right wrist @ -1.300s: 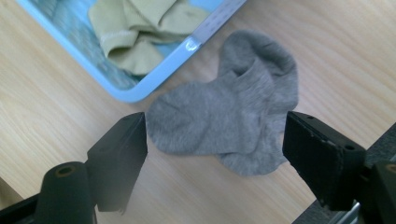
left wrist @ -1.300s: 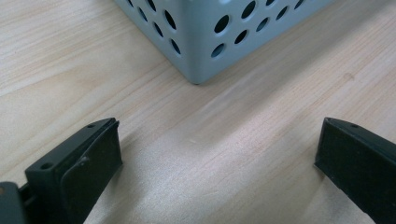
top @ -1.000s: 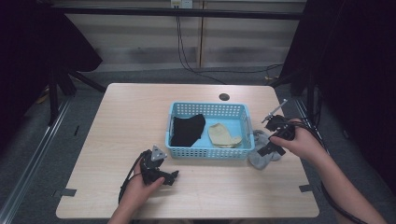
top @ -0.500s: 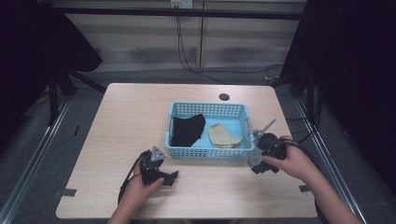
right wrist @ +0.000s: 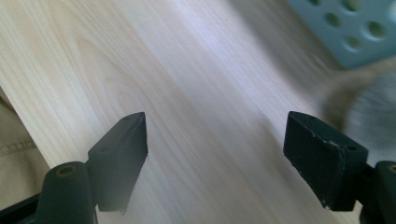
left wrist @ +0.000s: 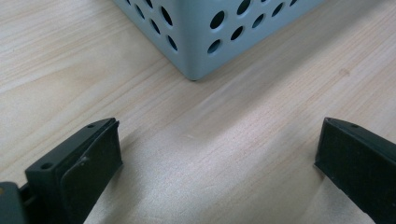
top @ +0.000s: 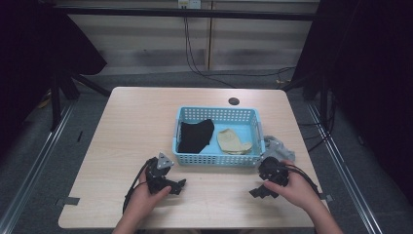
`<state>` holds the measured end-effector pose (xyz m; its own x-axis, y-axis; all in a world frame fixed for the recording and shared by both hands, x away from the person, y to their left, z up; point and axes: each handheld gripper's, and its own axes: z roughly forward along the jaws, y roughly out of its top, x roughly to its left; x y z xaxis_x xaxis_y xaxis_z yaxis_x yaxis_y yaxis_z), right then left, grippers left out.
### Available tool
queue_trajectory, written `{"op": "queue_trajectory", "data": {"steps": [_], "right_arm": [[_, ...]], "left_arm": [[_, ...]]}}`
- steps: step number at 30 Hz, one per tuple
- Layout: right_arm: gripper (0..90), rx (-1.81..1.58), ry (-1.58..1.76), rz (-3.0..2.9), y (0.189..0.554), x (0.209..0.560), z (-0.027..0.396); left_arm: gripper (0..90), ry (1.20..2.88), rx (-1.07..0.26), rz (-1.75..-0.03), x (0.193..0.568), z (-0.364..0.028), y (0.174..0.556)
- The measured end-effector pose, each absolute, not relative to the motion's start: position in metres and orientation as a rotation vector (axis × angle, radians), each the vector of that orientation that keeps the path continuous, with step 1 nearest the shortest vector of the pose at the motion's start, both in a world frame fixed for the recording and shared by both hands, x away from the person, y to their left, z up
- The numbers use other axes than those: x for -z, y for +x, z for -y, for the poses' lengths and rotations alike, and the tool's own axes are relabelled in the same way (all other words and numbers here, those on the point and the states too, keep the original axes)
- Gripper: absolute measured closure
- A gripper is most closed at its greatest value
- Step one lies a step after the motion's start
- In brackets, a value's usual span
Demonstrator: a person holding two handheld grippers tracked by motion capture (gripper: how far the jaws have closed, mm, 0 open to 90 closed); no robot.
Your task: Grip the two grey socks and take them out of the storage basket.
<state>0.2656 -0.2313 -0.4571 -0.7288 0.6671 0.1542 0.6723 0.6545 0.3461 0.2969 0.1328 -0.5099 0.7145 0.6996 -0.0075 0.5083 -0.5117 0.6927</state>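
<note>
Resting wide apart — both claws [top: 179, 184] [top: 258, 191] by basket [top: 216, 158].

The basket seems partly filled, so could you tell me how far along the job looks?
Done: a black cloth and a tan cloth lie in the blue basket. In hand: nothing; left gripper and right gripper are open. Left: a grey cloth beside the basket.

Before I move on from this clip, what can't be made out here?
- Grey cloth, high view: partly behind the basket and right gripper; blurred in the right gripper view.
- Tan item, high view: too small to identify.
- Basket contents, left gripper view: hidden by its wall.
</note>
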Motion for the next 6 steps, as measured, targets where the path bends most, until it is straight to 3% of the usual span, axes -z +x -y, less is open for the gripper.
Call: {"op": "queue_trajectory", "data": {"steps": [6], "right_arm": [[20.9,0.658,-1.105,2.858,0.2591,0.4676,0.2228]], "left_arm": [[0.0,2.227,-0.357,-0.913,0.5099,-0.1328,0.2969]]}}
